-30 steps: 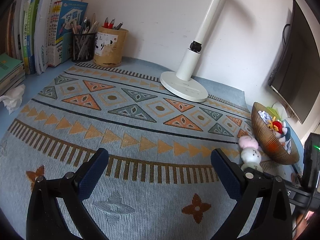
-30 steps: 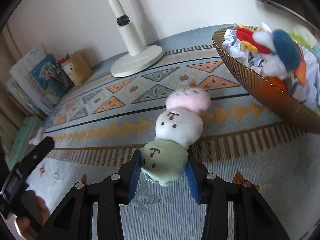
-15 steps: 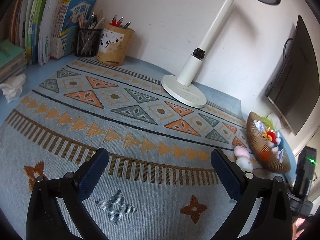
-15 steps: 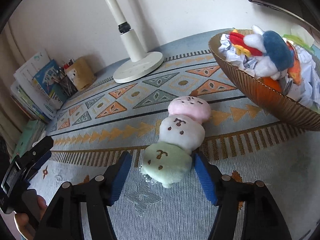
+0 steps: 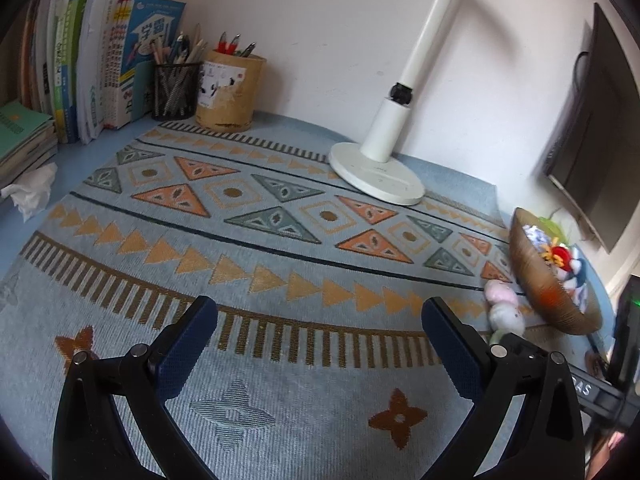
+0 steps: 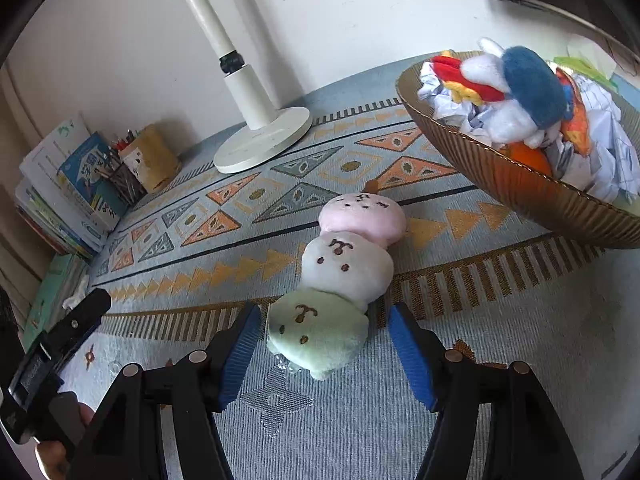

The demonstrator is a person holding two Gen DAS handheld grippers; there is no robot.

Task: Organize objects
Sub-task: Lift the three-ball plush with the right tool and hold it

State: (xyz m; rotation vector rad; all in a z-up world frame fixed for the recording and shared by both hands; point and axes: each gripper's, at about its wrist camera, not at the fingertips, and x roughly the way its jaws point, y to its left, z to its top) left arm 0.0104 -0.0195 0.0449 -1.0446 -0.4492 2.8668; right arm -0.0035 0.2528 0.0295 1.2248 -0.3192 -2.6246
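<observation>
Right tongs (image 6: 324,340) tilt downward, pads apart around dango plush (image 6: 340,280).

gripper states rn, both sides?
Left gripper: open, nothing between the pads.
Right gripper: open, the green end of the plush dango sits between the pads, not gripped.

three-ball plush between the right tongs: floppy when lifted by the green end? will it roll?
Likely floppy: the three-ball plush is soft balls joined in a row, so the pink and white ones would probably droop. Probably light and squashy under the pads. Unlikely to roll far; it lies flat on the woven mat.
</observation>
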